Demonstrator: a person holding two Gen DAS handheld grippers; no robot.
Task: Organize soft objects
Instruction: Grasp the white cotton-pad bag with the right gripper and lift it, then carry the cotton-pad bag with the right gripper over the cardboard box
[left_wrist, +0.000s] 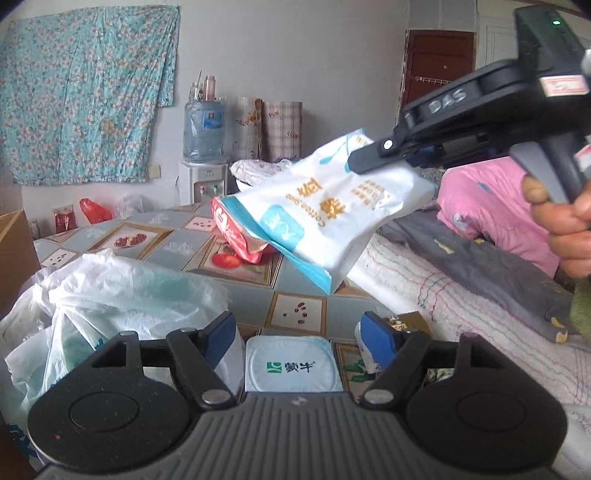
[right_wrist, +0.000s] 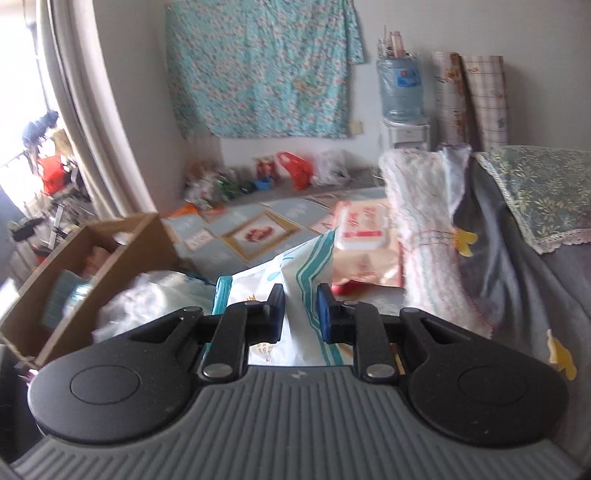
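Here the right gripper (right_wrist: 301, 310) pinches the white tissue pack (left_wrist: 325, 206) by one end, long axis slanting down-left over the table (left_wrist: 207, 291). The left gripper (left_wrist: 297, 332), below and nearer, gapes wide with nothing in it.

The left wrist view looks low across the desk (left_wrist: 207, 236) toward the far wall. The right wrist view faces the same wall from higher. Both share the water dispenser (left_wrist: 202, 129) (right_wrist: 400, 92).
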